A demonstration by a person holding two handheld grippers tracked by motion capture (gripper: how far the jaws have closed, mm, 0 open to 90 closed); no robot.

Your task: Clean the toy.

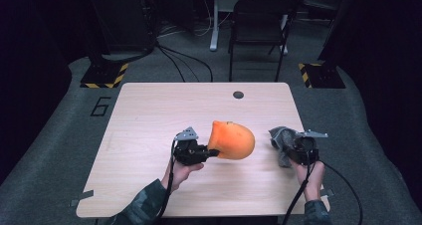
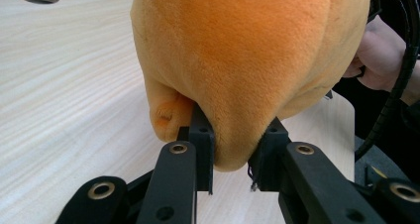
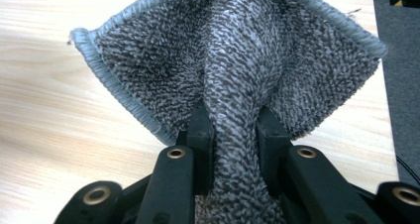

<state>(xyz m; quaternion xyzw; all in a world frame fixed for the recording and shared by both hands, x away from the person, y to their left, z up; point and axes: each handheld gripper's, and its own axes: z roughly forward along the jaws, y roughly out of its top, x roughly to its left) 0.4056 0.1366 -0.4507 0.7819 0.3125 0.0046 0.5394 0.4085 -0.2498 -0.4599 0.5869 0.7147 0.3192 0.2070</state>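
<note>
An orange plush toy [image 1: 232, 140] hangs just above the middle of the wooden table [image 1: 149, 115]. My left gripper [image 1: 213, 152] is shut on its lower left edge. In the left gripper view the orange plush toy [image 2: 237, 60] bulges over my left gripper [image 2: 233, 157], whose jaws pinch a fold of its fabric. At the table's right edge my right gripper [image 1: 290, 146] is shut on a grey woven cloth [image 1: 282, 139]. In the right gripper view the grey cloth [image 3: 237, 70] fans out above my right gripper [image 3: 233, 135], a bunched ridge of it squeezed between the jaws.
A round cable hole [image 1: 238, 94] sits near the table's far edge. Beyond the table stand a black chair [image 1: 259, 26] and cables on the grey floor. Yellow-black striped floor plates [image 1: 104, 75] lie at both far corners.
</note>
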